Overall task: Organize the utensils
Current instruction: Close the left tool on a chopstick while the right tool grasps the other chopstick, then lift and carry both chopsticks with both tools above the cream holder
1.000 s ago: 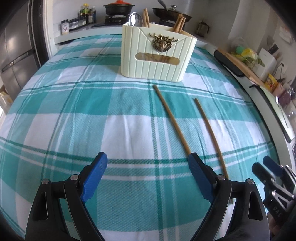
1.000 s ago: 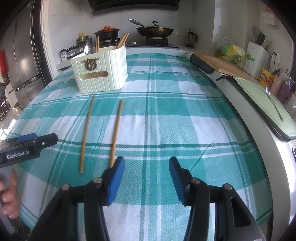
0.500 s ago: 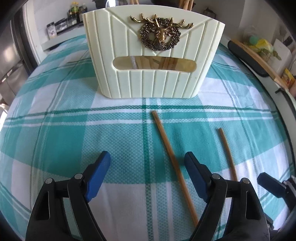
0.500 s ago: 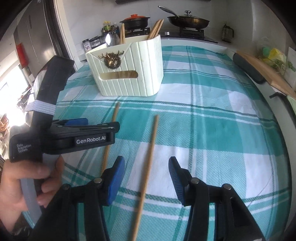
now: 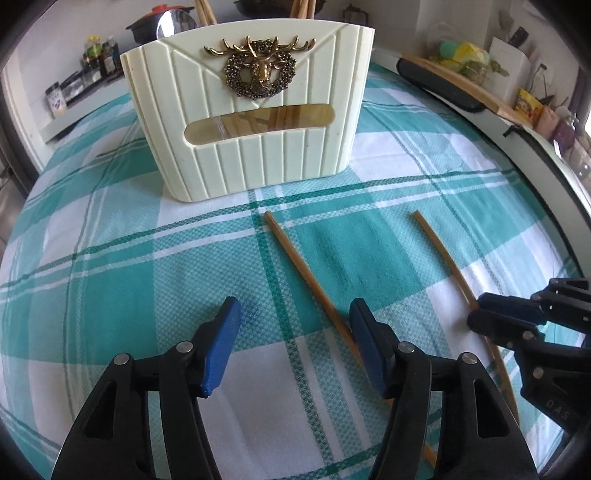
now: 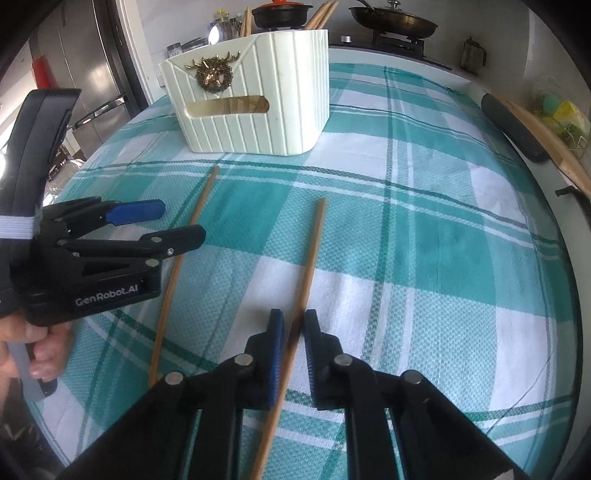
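1. Two loose wooden chopsticks lie on the plaid-cloth surface in front of the cream utensil holder. Neither one touches the holder. They sit roughly side by side and well apart.
2. The right chopstick runs straight between the blue pads of the right claw. The pads are pinched nearly together around it, clamped on the stick or a hair off it. Only the right wrist view shows this properly. From the left wrist cam the right claw is just a dark shape at the frame edge sitting on the stick.
3. The left chopstick runs down toward the left claw, whose fingers are spread wide with nothing between them. The stick passes under its right finger.
4. The right cam shows the left claw side-on, hovering over that same chopstick, plus the person's hand on the grip.
5. The left cam gets the holder's deer emblem up close, with more chopsticks and a spoon poking out the top.
6. The right cam adds a pan on the stove behind.
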Demonstrator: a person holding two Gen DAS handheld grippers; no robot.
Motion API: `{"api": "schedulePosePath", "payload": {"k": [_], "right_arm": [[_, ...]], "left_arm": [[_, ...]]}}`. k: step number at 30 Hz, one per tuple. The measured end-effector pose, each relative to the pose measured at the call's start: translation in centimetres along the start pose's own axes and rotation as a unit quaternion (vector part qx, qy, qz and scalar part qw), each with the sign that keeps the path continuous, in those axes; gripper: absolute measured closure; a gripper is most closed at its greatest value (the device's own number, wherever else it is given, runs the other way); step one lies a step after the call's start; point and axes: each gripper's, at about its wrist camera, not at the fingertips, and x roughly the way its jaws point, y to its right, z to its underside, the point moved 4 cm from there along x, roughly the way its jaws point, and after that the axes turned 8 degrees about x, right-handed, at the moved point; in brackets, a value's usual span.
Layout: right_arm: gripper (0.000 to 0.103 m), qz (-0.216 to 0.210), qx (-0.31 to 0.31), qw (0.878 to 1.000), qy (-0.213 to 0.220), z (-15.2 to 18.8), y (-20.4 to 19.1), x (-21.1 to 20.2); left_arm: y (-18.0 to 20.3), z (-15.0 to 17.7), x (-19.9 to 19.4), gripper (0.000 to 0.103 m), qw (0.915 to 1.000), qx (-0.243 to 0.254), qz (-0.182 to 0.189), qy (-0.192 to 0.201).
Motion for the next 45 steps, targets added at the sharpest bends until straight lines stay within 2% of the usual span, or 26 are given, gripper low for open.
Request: {"api": "schedulePosePath", "payload": {"k": [6, 10, 12, 13, 15, 18, 20, 22, 26, 33, 38, 45], "right_arm": [[0.089, 0.013, -0.017, 1.000, -0.004, -2.6, -0.3, 1.8], [0.089, 0.008, -0.010, 1.000, -0.008, -5.0, -0.4, 3.1], [0.090, 0.003, -0.011, 1.000, -0.010, -6.0, -0.5, 3.8], [0.092, 0.001, -0.009, 1.000, -0.011, -6.4, -0.5, 4.1], [0.096, 0.003, -0.007, 1.000, -0.011, -7.3, -0.4, 4.6], [0.098, -0.016, 0.018, 1.000, -0.011, -8.0, 0.0, 4.9], [0.098, -0.027, 0.033, 0.999, -0.007, -8.2, 0.3, 4.6], [0.098, -0.041, 0.045, 0.998, 0.012, -8.4, 0.5, 2.9], [0.098, -0.069, 0.057, 0.993, 0.072, -9.3, 0.2, -3.1], [0.098, -0.091, 0.037, 0.978, 0.181, -9.5, -2.3, -14.3], [0.098, -0.087, 0.025, 0.969, 0.229, -9.0, -3.8, -18.7], [0.098, -0.068, 0.009, 0.959, 0.274, -9.3, -5.6, -21.9]], "left_arm": [[-1.1, -1.5, 1.0, 0.042, 0.9992, -0.031, 0.017, -0.017], [-0.8, -3.2, 2.2, 0.048, 0.9995, -0.016, -0.003, -0.028], [-0.5, -3.9, 2.6, 0.066, 0.9996, -0.006, -0.004, -0.027], [-0.4, -4.2, 2.8, 0.071, 0.9997, -0.007, -0.002, -0.025], [-0.6, -4.6, 3.0, 0.092, 0.9996, -0.013, -0.001, -0.024], [-1.1, -4.7, 2.9, 0.099, 0.9989, -0.037, 0.015, -0.024], [-1.3, -4.6, 1.9, 0.100, 0.9985, -0.045, 0.026, -0.015], [-1.5, -4.6, -0.1, 0.100, 0.9987, -0.044, 0.023, 0.011], [-2.3, -5.0, -5.7, 0.100, 0.9961, -0.052, 0.029, 0.066], [-3.1, -5.9, -15.0, 0.099, 0.9854, -0.048, 0.037, 0.159], [-4.1, -5.4, -19.3, 0.100, 0.9772, -0.047, 0.040, 0.203], [-5.3, -5.0, -22.1, 0.101, 0.9693, -0.053, 0.032, 0.238]]}}
